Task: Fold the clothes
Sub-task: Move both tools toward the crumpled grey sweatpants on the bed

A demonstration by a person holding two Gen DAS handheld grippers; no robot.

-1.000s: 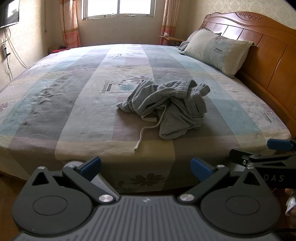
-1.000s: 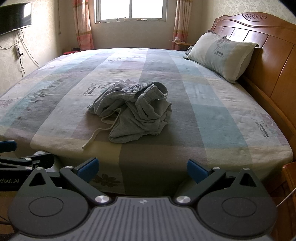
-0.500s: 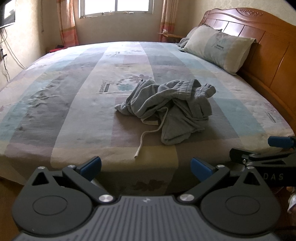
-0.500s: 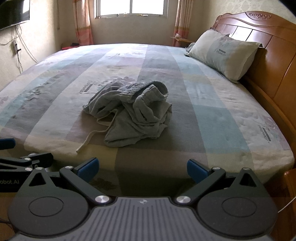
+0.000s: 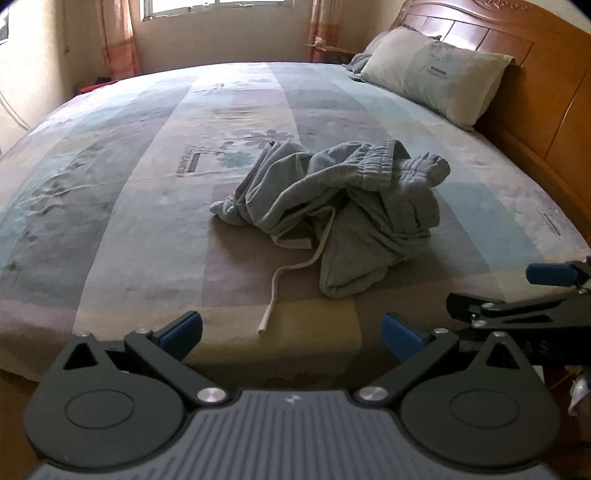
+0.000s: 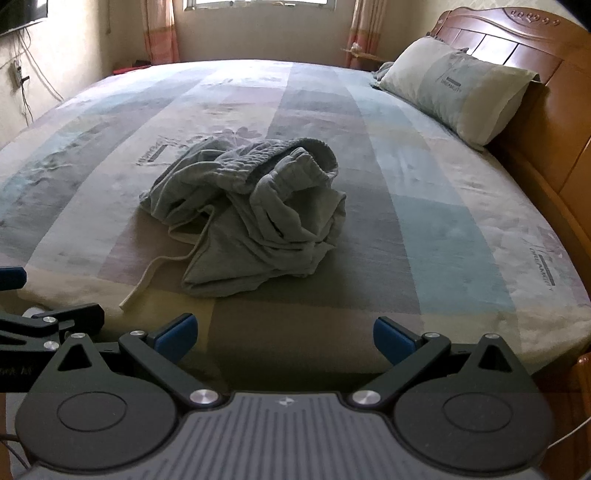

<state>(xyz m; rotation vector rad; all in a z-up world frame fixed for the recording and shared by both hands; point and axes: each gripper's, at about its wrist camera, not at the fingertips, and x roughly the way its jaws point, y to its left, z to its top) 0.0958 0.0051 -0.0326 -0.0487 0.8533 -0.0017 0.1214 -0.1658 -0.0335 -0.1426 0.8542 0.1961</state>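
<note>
The crumpled grey pants (image 5: 343, 206) lie mid-bed (image 5: 110, 221), ahead of both empty, spread-jawed grippers, right of the left gripper (image 5: 291, 332) and left of the right gripper (image 6: 282, 336), roughly equidistant.

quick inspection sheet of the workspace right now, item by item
surface: bed with a striped floral sheet, lightly wrinkled.
job's things: grey sweatpants in a crumpled heap near the front edge, elastic waistband on top; white drawstring trails toward the front edge.
clutter: pillow propped against the headboard, grey cloth tucked behind it.
grippers: left gripper and right gripper both open, holding nothing, short of the bed edge; neither touches the sweatpants.
cables: wires hang on the left wall below the TV.
surroundings: window with curtains beyond the bed; red item on the floor at the far corner.
</note>
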